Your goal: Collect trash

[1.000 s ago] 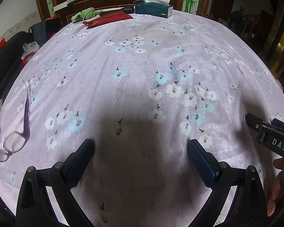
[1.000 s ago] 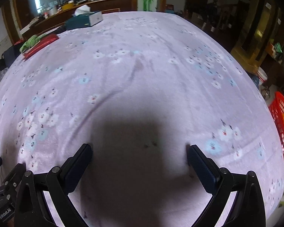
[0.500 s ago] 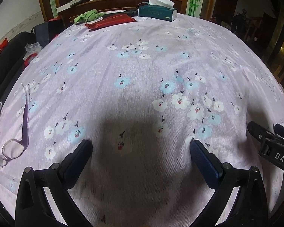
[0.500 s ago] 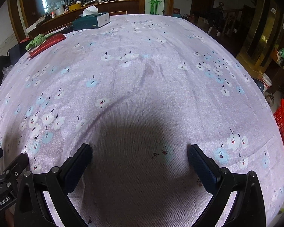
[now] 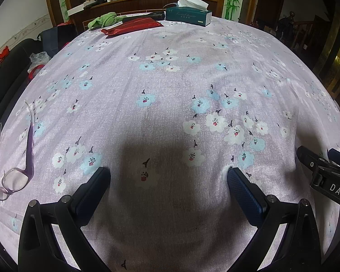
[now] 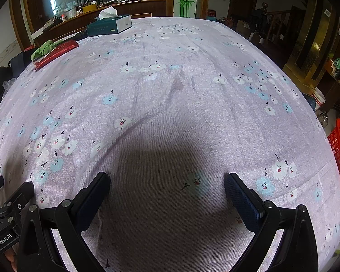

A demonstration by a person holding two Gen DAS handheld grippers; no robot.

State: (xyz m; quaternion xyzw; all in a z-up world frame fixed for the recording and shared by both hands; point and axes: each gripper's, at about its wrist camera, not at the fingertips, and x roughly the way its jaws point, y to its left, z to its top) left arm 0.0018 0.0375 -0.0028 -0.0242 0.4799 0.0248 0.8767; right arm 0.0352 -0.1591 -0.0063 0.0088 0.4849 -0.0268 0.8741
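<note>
While you hold both tools over the flowery purple cloth point(image 5: 170, 86), no trash shows on it near you. At the far edge lie a shiny red packet point(image 5: 133, 27), a green rag point(image 5: 102, 21) touching it, and a tissue box point(image 5: 188, 15). Glasses point(image 5: 11, 170) lie at your left. Since a moment ago, both views have pulled back a little. Your left gripper point(image 5: 168, 181) and right gripper point(image 6: 166, 185) are wide apart, holding nothing.
</note>
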